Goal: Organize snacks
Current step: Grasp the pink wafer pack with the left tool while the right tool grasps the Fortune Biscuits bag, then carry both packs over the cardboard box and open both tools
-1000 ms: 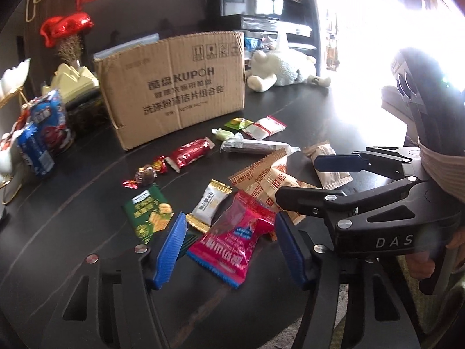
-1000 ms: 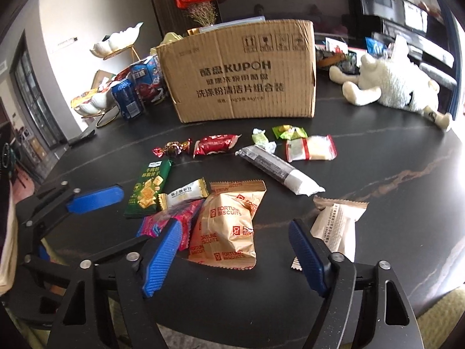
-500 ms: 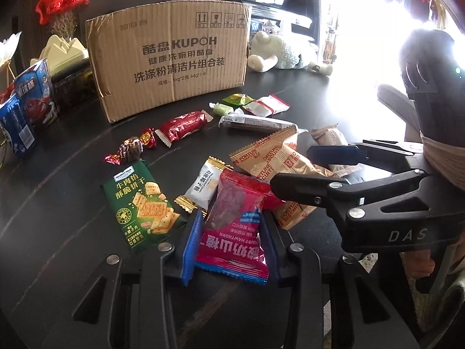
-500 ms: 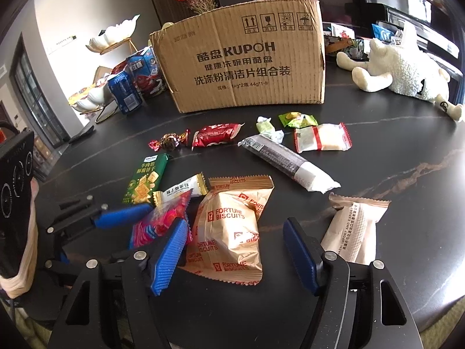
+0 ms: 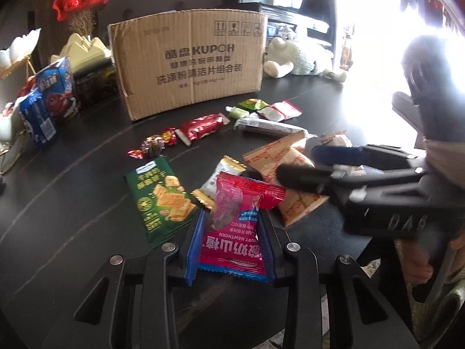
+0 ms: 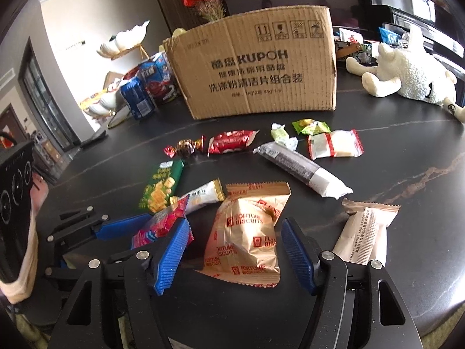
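Left gripper (image 5: 229, 241) fingers pinching the red hawthorn packet (image 5: 235, 226) above the tabletop (image 5: 72, 180), right gripper (image 6: 235, 253) fingers closing, not yet gripping, around the Fortune Biscuits bag (image 6: 247, 232): slippery film may slide free.

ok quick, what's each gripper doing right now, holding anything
Left gripper: closed on the pink hawthorn snack packet.
Right gripper: jaws have just been closing around the Fortune Biscuits bag, pads not yet pressing it.

Plush sheep (image 6: 412, 72) — red foil balloon (image 5: 78, 0)
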`<state>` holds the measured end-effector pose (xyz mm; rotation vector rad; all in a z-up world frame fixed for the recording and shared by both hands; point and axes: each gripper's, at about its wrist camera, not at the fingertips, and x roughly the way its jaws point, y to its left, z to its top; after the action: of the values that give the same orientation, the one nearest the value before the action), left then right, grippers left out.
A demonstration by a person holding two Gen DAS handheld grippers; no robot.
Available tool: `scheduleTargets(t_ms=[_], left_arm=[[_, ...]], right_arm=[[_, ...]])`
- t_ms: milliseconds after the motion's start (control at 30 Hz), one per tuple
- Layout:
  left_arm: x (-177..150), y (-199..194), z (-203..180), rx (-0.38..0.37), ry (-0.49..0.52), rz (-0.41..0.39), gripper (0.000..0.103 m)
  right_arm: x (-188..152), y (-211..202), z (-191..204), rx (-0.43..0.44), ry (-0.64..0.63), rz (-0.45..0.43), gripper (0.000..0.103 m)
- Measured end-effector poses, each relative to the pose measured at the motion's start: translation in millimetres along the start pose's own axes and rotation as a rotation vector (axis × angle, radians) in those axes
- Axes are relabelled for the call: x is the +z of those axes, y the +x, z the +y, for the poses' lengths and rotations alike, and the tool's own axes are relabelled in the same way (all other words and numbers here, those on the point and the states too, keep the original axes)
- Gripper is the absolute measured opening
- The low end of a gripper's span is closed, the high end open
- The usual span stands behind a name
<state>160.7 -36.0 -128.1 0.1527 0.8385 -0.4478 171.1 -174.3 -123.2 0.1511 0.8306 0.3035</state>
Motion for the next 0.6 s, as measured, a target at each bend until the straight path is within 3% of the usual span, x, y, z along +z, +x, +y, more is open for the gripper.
scheduleTargets(t_ms=[267,433,600], left_arm=[[7.6,-15.4,16.8,0.063,-0.083,-0.055,0.035],[11.1,-17.5,22.7,0.081,-0.130,-0.059,0.035],[15.0,-20.6,25.9,0.074,-0.165,-0.063,0.035]], right_arm=[[1.3,10.0,2.8,-0.060,-0.011,0.036,0.066],[1.2,20.5,-0.2,-0.055,0.008,0.082,0.048],[0.2,16.1,2.6,-0.067,0.003,0.077,0.042]])
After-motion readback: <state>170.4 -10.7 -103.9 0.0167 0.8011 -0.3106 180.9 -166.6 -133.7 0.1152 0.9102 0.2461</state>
